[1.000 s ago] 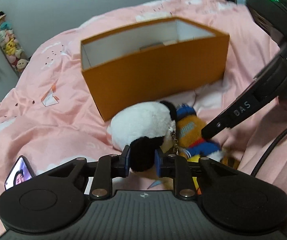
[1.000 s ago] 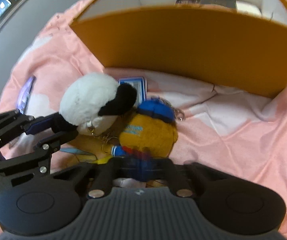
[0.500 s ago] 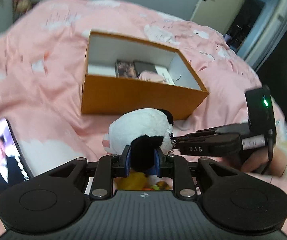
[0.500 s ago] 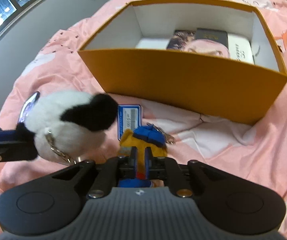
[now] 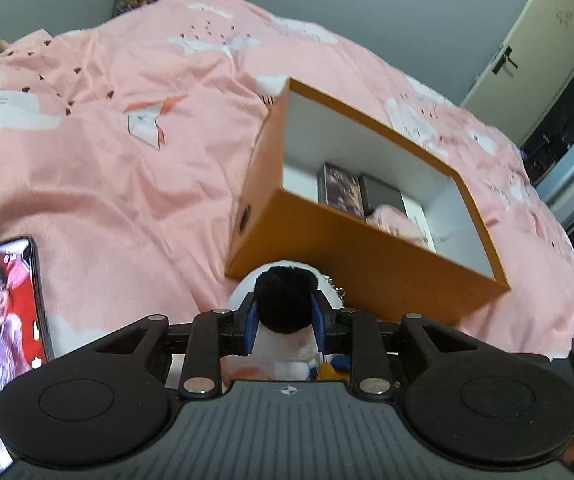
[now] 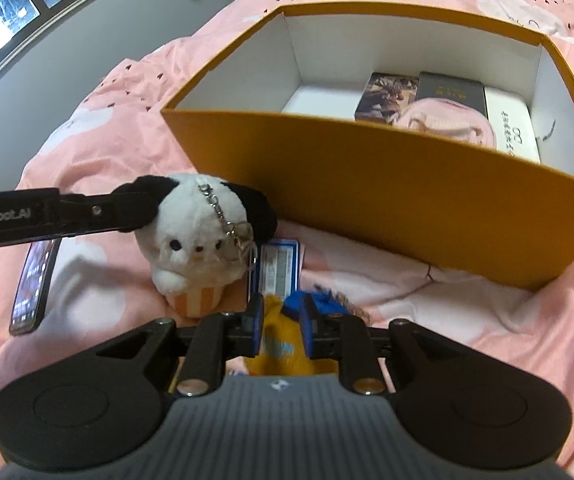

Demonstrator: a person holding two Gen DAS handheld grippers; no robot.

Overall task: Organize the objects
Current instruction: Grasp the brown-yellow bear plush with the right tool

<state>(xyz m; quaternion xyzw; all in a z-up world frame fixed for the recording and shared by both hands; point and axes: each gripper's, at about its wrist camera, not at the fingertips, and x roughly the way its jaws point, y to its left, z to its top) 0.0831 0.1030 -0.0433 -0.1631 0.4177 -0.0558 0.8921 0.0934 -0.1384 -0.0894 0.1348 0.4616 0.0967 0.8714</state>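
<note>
L gripper (image 5: 283, 326) at lower centre of left wrist view, blue pads on either side of a black ear of the panda plush (image 6: 199, 236); jaws opening, but pads still press the ear, so plush is held. In right wrist view the plush hangs at centre left, clear of the bedspread, face toward cam, small chain across its head, orange-striped base at bottom. R gripper (image 6: 281, 330) at lower centre of right wrist view, jaws opening; yellow plush w/ blue cap (image 6: 287, 340) sits between the pads, can't tell if they still press it. Orange box (image 6: 387, 196) fills upper right of that view, open top, white inside; books and a pink item lie in its far right part. Blue-edged card (image 6: 277, 266) flat on pink bedspread (image 5: 127, 168) just behind the yellow plush, in front of box wall. Phone (image 5: 1, 340) w/ lit screen at lower left of left wrist view, on the bedspread.
</note>
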